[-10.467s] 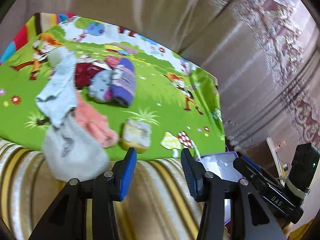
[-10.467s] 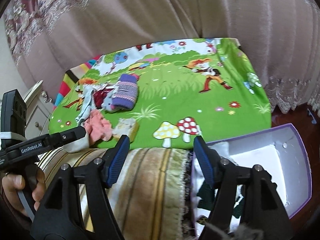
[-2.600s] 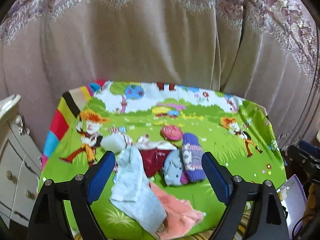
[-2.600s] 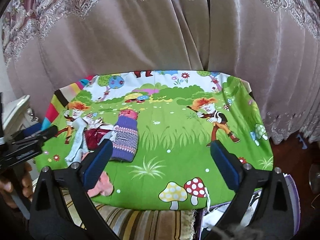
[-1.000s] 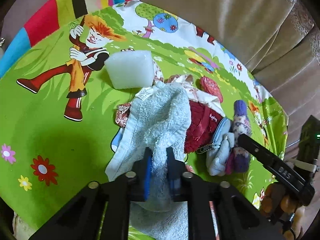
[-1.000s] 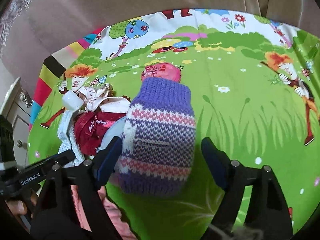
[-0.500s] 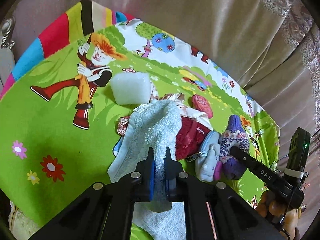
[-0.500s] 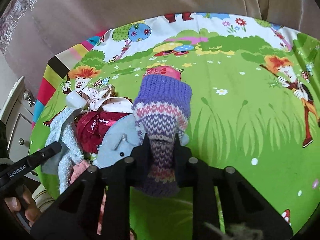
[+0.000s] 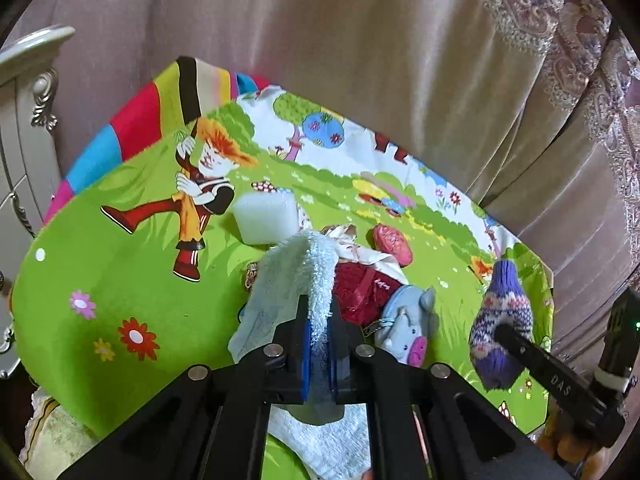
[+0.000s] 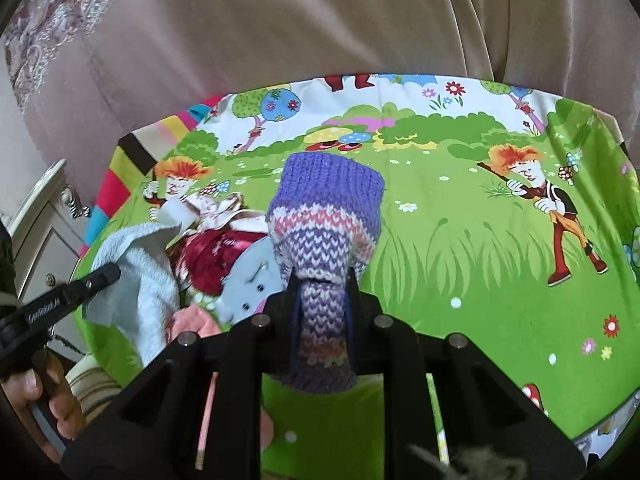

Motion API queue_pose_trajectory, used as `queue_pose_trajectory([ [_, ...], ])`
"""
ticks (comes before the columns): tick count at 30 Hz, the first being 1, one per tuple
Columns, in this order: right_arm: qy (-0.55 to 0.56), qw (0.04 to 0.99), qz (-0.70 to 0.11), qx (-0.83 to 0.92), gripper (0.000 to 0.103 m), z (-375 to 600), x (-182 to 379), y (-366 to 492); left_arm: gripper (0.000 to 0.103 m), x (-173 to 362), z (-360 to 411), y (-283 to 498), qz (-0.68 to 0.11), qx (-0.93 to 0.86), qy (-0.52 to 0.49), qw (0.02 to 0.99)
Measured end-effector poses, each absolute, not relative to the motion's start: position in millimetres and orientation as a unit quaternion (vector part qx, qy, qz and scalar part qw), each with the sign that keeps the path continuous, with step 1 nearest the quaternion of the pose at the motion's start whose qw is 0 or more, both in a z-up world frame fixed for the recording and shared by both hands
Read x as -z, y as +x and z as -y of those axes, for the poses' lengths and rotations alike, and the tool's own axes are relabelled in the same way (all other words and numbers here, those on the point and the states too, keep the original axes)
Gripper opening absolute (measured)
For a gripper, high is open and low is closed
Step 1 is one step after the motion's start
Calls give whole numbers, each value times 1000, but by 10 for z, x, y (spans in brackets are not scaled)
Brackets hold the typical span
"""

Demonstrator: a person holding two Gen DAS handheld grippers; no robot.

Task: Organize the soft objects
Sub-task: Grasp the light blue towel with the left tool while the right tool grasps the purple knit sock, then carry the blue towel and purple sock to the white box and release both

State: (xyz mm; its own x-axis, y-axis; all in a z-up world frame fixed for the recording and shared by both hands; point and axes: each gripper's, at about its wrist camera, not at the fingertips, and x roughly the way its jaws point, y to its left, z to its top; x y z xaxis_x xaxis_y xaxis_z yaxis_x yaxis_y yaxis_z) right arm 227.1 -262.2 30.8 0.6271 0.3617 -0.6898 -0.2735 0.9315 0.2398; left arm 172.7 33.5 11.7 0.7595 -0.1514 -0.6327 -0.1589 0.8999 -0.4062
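A pale satin curtain (image 9: 360, 60) hangs behind everything, and below it a cartoon-printed green cloth (image 10: 460, 248) covers the surface, with a striped band of colours along its far left edge. A white carved cabinet (image 9: 20, 128) stands just beside that left edge.

Near the left part of the cloth lies a loose pile of soft things. The light blue towel (image 9: 296, 276) is the biggest of them: the left gripper (image 9: 319, 344) is clamped on a fold of it, the fold drawn up into a ridge while the rest trails down toward the near edge. The right gripper (image 10: 322, 312) is clenched around the lower part of a purple striped knitted piece (image 10: 326, 216), perhaps a mitten or a sock; its jaws have just been closing, and the knit bulges out above the pads, clear of the cloth.

Between the two held things rest a dark red fabric item (image 9: 364, 292) and, touching it, a grey-blue plush animal with a pink snout (image 9: 408, 328). A white foam block (image 9: 266, 220) sits beyond the towel, and a small pink-red pouch (image 9: 393, 242) lies toward the far edge.
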Motion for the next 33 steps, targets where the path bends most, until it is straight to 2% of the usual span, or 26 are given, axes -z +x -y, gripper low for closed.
queue_pose_trajectory([
  [17, 73, 908, -376, -168, 21, 3057, -567, 1503, 6, -796, 138, 1085, -269, 102, -226, 931],
  [33, 91, 925, -351, -114, 21, 3803, -781, 893, 6, -1341, 747, 750, -242, 186, -196, 932],
])
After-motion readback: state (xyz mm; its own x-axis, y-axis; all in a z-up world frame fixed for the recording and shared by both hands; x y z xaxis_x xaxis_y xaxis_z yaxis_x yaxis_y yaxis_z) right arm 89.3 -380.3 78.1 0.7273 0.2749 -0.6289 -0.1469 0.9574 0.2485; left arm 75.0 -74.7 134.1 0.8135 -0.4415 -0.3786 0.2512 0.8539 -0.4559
